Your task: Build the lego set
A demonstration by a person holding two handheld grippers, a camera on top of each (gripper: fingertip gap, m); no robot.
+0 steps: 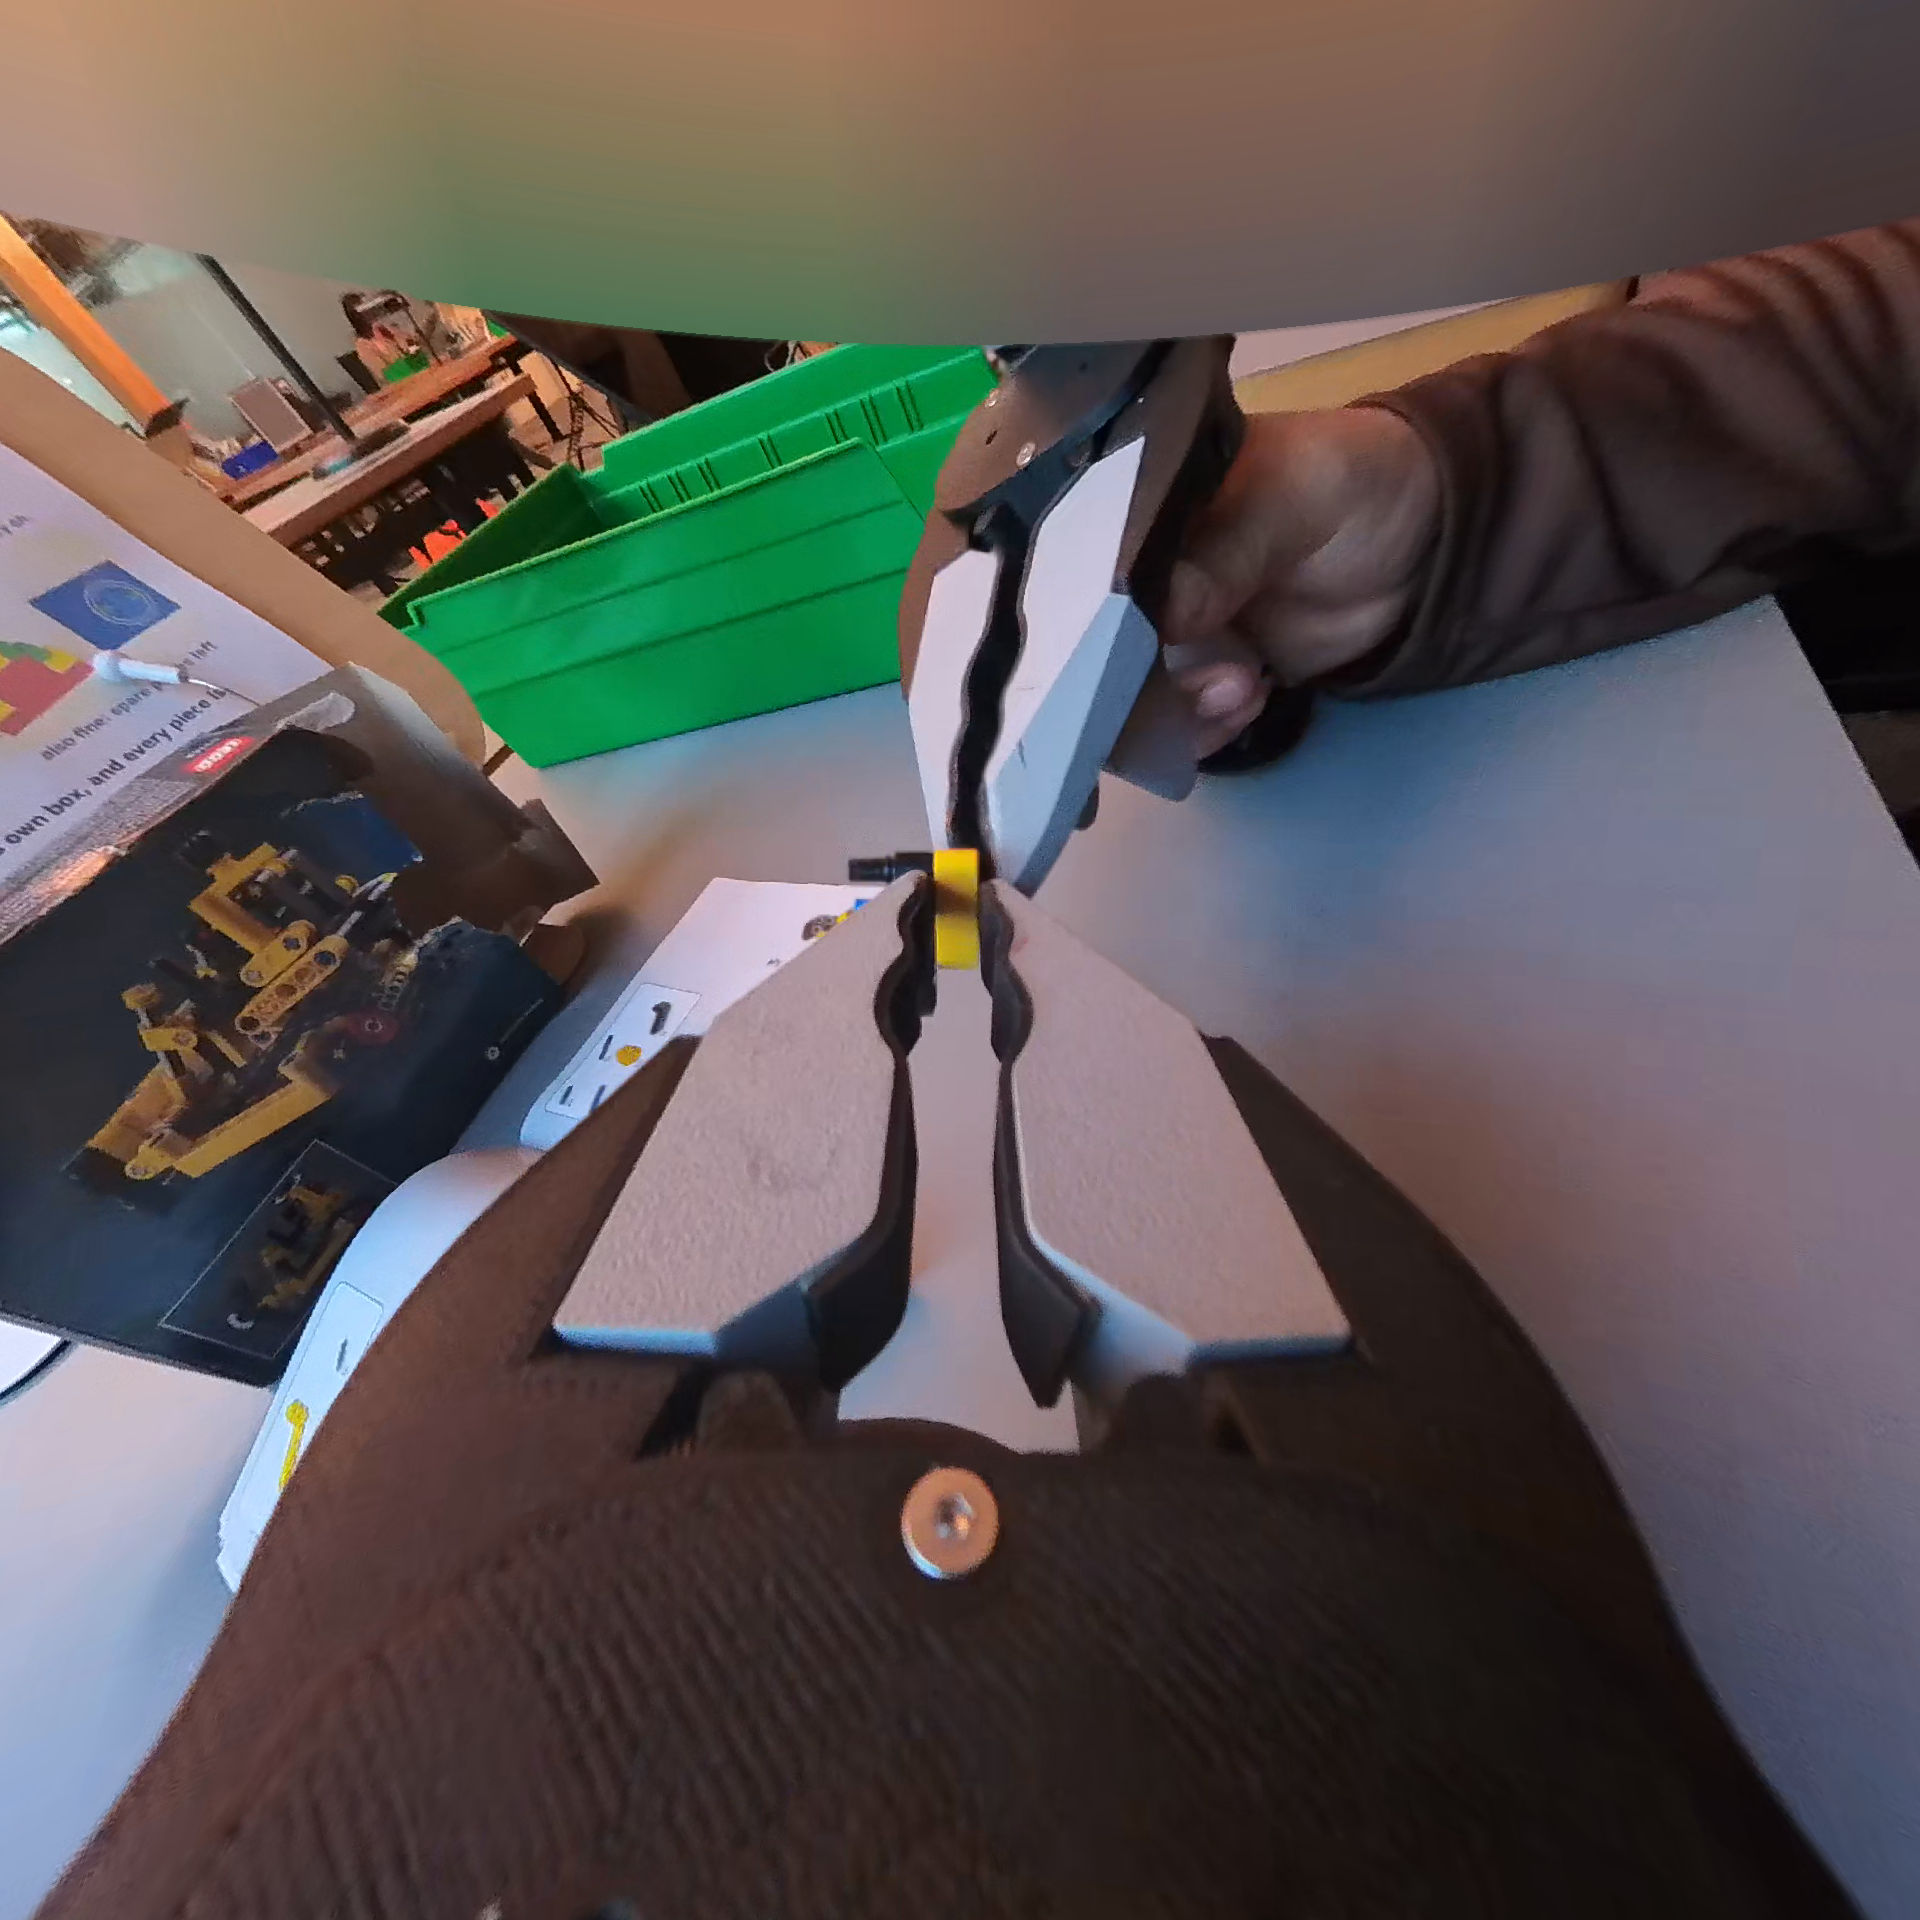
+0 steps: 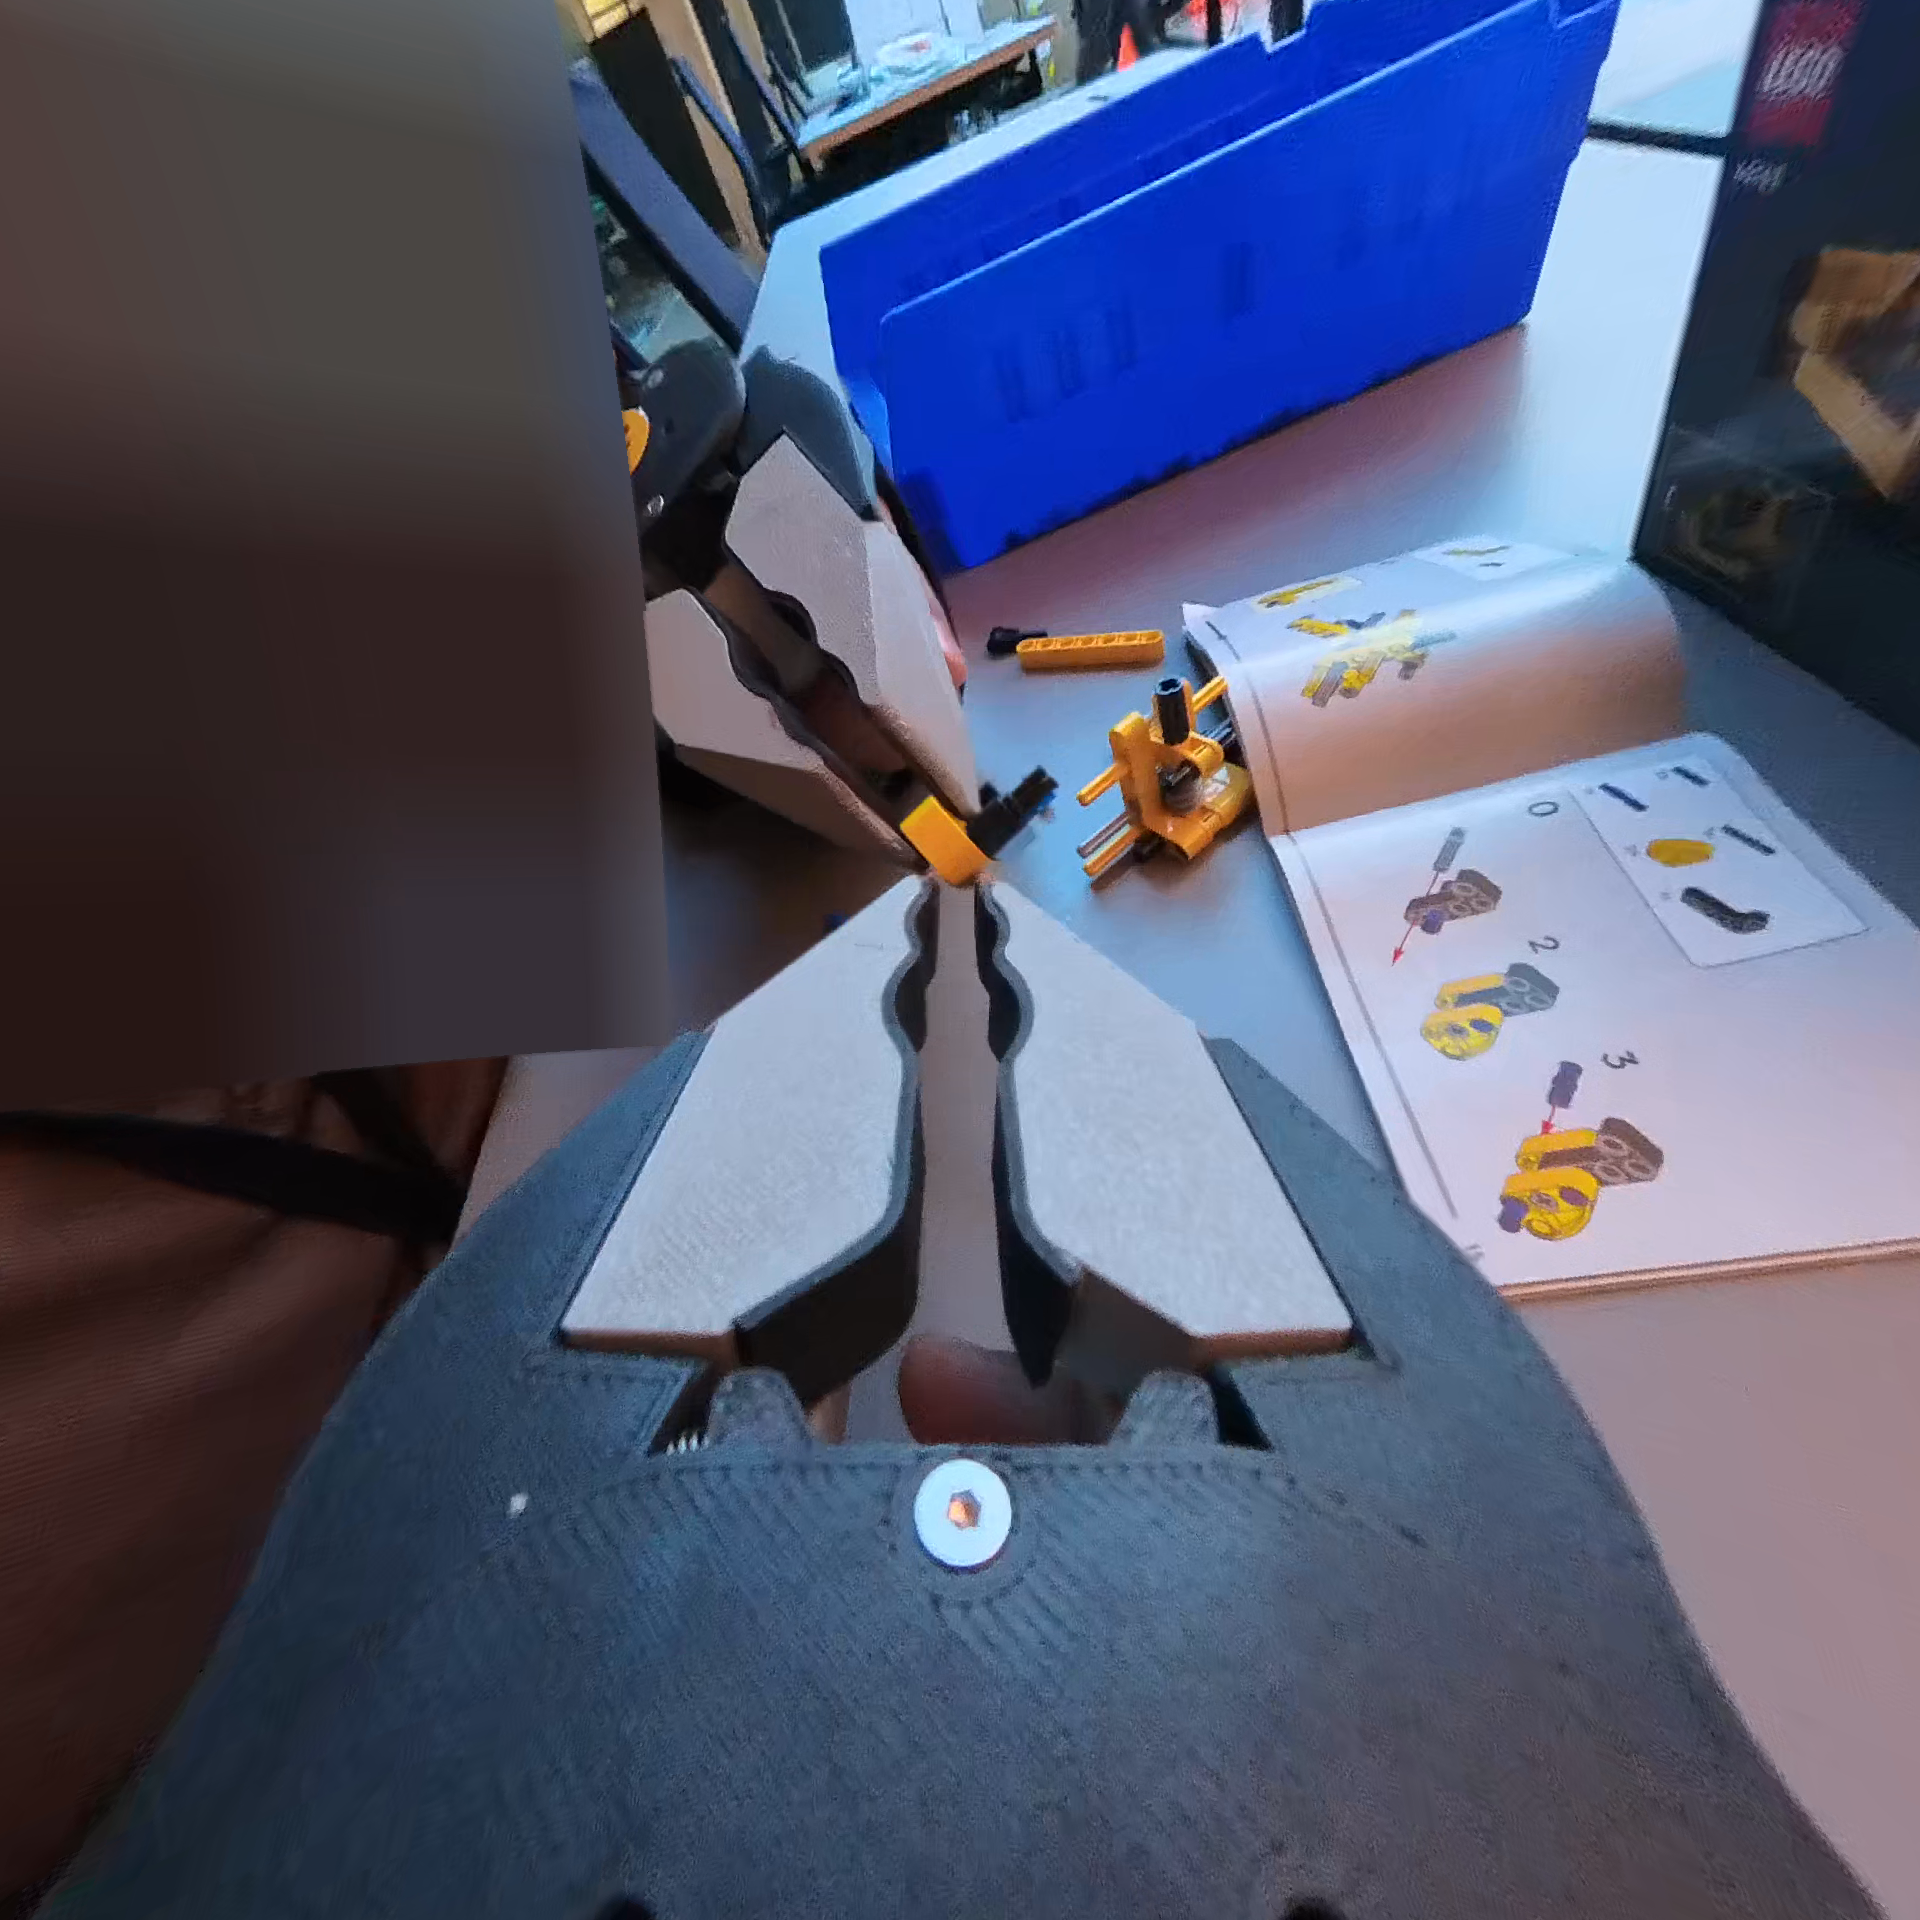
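Observation:
My left gripper [image 1: 956, 914] is shut on a small yellow lego piece [image 1: 956, 925] and holds it above the table. A black pin [image 1: 881, 865] sticks out of the piece's left side. My right gripper [image 2: 954, 891] has its jaws almost together with nothing seen between them. Its tips meet the yellow piece [image 2: 940, 836] from the other side, and it also shows in the left wrist view [image 1: 982, 847]. A partly built yellow and black assembly [image 2: 1164, 779] lies on the table beside the open instruction booklet [image 2: 1610, 1039]. A yellow beam [image 2: 1091, 649] lies behind it.
A green bin [image 1: 675, 603] stands at the back in the left wrist view, a blue bin [image 2: 1195, 312] in the right wrist view. The dark lego box [image 1: 239, 987] leans at the left beside a printed sheet [image 1: 104, 623]. A person's hand [image 1: 1320, 551] grips the right gripper. Both grippers' tips are close together, under 4 cm apart. The yellow beam [image 2: 1091, 649] is about equally far from each gripper, around 20 centimetres.

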